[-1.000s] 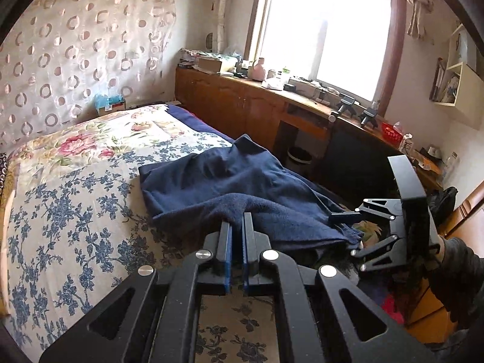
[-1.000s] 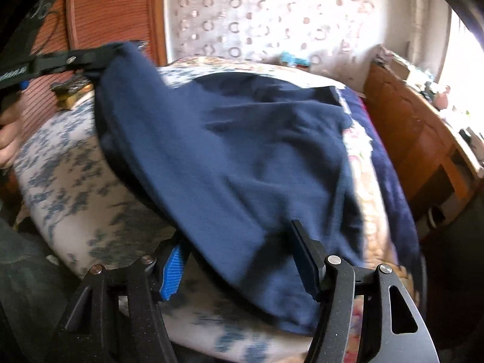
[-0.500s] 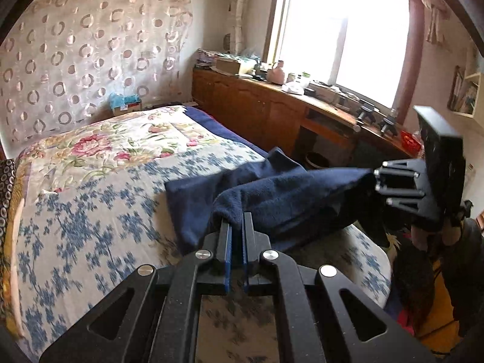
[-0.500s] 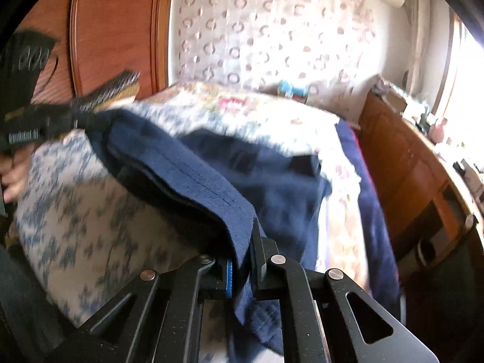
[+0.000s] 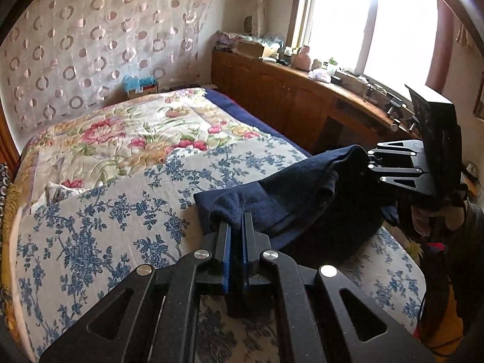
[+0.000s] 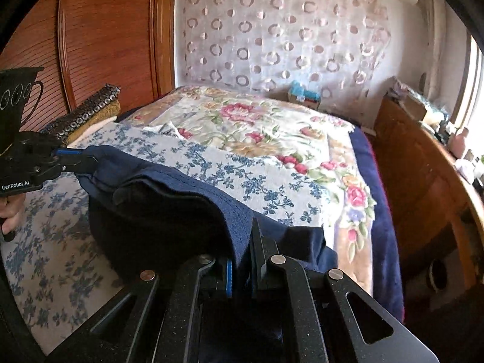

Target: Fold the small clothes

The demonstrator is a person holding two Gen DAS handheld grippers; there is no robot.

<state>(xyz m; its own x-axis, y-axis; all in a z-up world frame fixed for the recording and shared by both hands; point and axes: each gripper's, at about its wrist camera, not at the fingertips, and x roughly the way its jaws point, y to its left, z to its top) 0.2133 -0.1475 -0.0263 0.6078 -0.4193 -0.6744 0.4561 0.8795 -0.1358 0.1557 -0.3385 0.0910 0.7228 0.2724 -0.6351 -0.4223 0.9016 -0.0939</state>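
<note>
A navy blue garment (image 5: 287, 193) hangs stretched between my two grippers above the floral bed cover (image 5: 106, 211). My left gripper (image 5: 236, 222) is shut on one corner of it at the bottom of the left wrist view. The right gripper (image 5: 367, 163) shows there at the right, pinching the other end. In the right wrist view my right gripper (image 6: 243, 236) is shut on the hem of the garment (image 6: 169, 181). At the left, the left gripper (image 6: 78, 158) grips the far corner. The cloth sags in a dark fold between them.
A wooden cabinet (image 5: 272, 90) with clutter on top runs under the window along the bed's right side. A wooden headboard (image 6: 106, 30) and stacked pillows (image 6: 90, 109) stand at the left. A small box (image 5: 140, 86) sits at the far wall. A hand (image 6: 12, 214) holds the left gripper.
The right gripper closed on the garment's hem. Both grippers then lifted the garment off the bed and drew it toward the near edge, so it now hangs between them.
</note>
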